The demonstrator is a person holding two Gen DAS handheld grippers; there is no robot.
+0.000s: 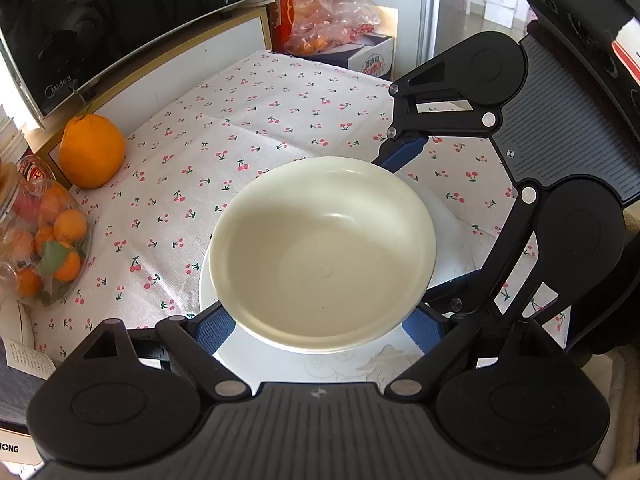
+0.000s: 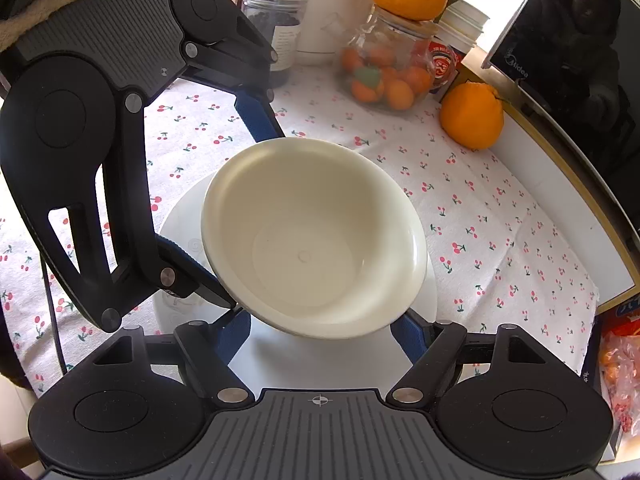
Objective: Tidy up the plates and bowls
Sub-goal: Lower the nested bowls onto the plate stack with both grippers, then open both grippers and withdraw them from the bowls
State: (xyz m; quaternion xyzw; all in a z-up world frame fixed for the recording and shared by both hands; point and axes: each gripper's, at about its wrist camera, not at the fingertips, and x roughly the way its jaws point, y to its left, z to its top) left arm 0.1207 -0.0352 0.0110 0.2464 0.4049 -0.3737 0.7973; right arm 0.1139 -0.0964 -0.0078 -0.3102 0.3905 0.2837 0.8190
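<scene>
Where the left wrist view looks down, the cream bowl (image 1: 322, 252) sits over a white plate (image 1: 304, 364) on the cherry-print tablecloth (image 1: 224, 140); the left gripper (image 1: 316, 330) grips it, blue pads against opposite walls; it looks light, rigid, slick. Right wrist view: right gripper (image 2: 320, 330) likewise clamps the tilted bowl (image 2: 312, 236); hold below the rim.

Cream bowl (image 1: 320, 248): smooth, plastic-looking, soft sheen. White plate (image 1: 316, 364) beneath: glossy, faint embossed pattern. Tablecloth (image 1: 248, 128): woven cloth, matt, cherry print. Gripper bodies: matt black plastic, ribbed grey panels, bright metal pins; blue pads (image 1: 214, 330) seen finely textured. Jar (image 2: 384, 68), far side: clear glass.
</scene>
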